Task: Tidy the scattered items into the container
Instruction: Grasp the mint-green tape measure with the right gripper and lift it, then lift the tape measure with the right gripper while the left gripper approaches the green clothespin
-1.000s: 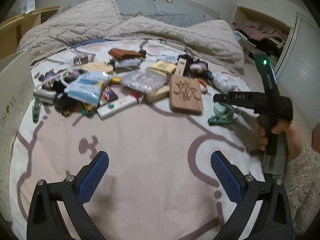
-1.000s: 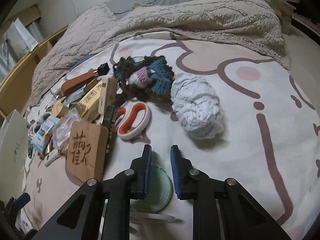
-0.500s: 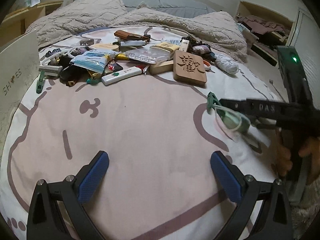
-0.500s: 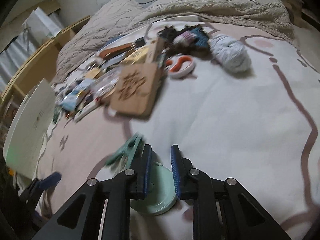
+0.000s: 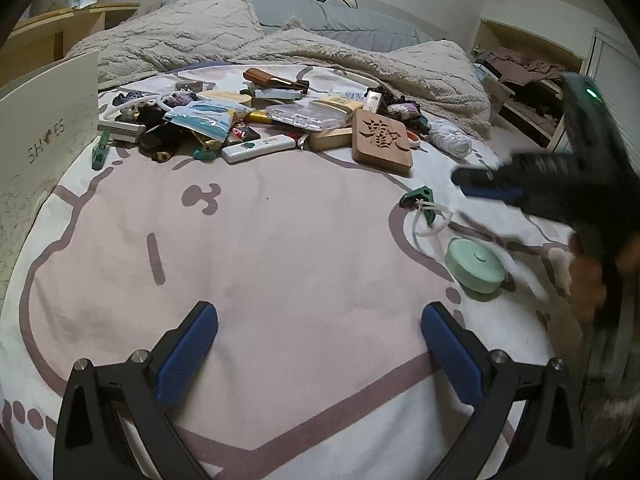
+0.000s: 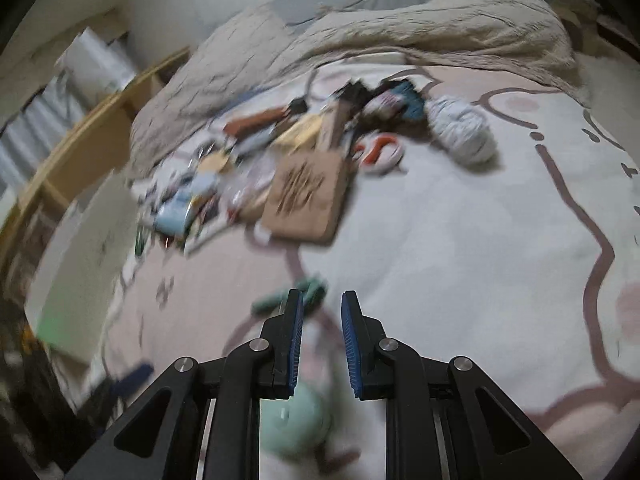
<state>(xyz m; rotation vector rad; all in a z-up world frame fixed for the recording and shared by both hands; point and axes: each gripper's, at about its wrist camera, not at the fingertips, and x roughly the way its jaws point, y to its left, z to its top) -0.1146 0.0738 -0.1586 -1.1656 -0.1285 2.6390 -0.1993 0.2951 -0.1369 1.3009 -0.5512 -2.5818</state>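
Right gripper (image 6: 319, 320) fingers together w/ nothing btwn, mint tin (image 5: 475, 266) lying loose on bed (image 5: 280, 260) beneath; left gripper (image 5: 320, 344) fingers apart, empty, prob. ready for box (image 5: 44, 120).

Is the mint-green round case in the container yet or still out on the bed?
Out. The mint-green round case lies flat on the bedspread, far from the white shoe box.

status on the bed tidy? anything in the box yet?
Nothing visibly done: the box's inside is not visible, and the pile of scattered items lies on the bed sheet. In hand: nothing confirmed. The round mint-green case and green clip lie on the sheet under the shut right hand-held gripper; left hand-held gripper open, empty. Left: practically everything.
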